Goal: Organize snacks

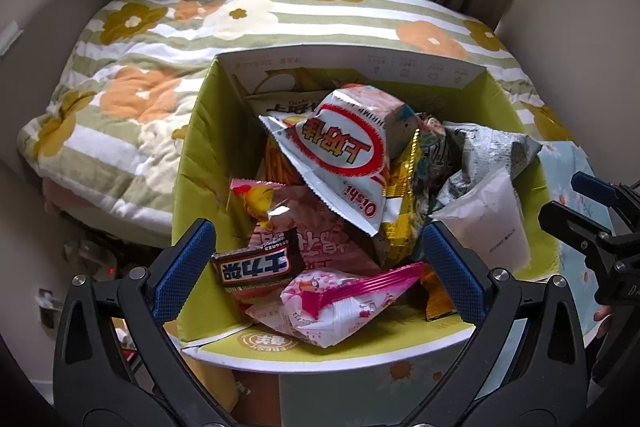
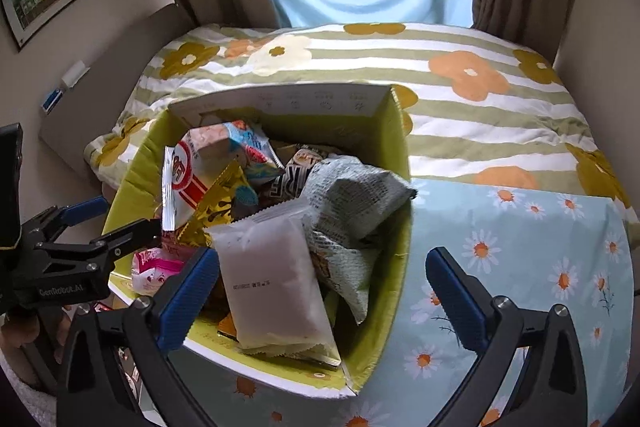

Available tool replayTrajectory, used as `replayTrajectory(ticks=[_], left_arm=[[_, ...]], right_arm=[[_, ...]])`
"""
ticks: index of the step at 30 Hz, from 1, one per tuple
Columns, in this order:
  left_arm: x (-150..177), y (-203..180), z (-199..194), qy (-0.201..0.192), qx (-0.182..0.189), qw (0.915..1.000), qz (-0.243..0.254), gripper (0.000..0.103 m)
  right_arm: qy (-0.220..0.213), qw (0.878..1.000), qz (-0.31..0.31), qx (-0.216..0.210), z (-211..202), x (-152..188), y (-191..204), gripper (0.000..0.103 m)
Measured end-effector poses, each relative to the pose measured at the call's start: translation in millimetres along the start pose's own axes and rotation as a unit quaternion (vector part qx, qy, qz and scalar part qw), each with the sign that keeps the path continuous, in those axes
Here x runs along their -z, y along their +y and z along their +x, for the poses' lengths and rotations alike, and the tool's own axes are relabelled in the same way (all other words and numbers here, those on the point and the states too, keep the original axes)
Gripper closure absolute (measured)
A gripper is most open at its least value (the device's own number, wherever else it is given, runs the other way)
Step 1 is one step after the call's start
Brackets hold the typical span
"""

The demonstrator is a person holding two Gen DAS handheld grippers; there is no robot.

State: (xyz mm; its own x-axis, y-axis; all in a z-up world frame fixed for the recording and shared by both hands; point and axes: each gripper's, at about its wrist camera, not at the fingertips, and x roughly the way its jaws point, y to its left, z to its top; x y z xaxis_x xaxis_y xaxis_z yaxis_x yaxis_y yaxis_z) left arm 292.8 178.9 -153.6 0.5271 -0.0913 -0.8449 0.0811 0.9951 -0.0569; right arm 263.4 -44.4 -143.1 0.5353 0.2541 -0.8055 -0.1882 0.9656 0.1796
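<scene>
Box (image 1: pixel 192 163): matt cardboard. Snack packs (image 1: pixel 340 163): glossy crinkled plastic film; gold pack (image 2: pixel 224 199) foil-shiny; frosted pouch (image 2: pixel 272 279) semi-matt. Quilt (image 2: pixel 480 107): soft cloth. Gripper pads (image 1: pixel 182 267): rough textured blue rubber-like.

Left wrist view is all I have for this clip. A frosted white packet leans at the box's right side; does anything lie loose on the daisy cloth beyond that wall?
Observer: No. In the right wrist view the daisy cloth beside the cardboard box is bare; the frosted white packet stands inside the box.
Operator: Is the right gripper holding anything?
Observer: No. The right gripper is open, with the packet between its fingers but untouched.
Operator: And what sits behind that packet?
Observer: A grey printed bag, crumpled, leans over the box's right wall.
</scene>
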Motion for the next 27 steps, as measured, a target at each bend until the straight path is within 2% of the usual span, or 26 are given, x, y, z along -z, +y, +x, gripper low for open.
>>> replayTrajectory(ticks=[6, 9, 13, 21, 27], left_arm=[[-8, -16, -33, -0.038, 0.001, 0.9993, 0.008, 0.0], [-9, -30, -65, -0.073, 0.006, 0.9973, 0.009, 0.0], [-5, -57, -111, -0.125, -0.007, 0.992, 0.018, 0.0], [42, -115, -197, -0.197, -0.021, 0.9801, 0.013, 0.0], [89, -149, -234, -0.214, -0.02, 0.9766, 0.008, 0.0]], right_arm=[[-0.039, 0.999, 0.001, 0.004, -35, -3, -2, 0.0], [-0.075, 0.997, -0.001, 0.008, -69, -3, -7, 0.0], [-0.117, 0.993, -0.004, 0.025, -116, 2, -19, 0.0], [-0.18, 0.979, -0.002, 0.092, -217, 43, -51, 0.0], [-0.2, 0.971, -0.006, 0.135, -265, 89, -63, 0.0]])
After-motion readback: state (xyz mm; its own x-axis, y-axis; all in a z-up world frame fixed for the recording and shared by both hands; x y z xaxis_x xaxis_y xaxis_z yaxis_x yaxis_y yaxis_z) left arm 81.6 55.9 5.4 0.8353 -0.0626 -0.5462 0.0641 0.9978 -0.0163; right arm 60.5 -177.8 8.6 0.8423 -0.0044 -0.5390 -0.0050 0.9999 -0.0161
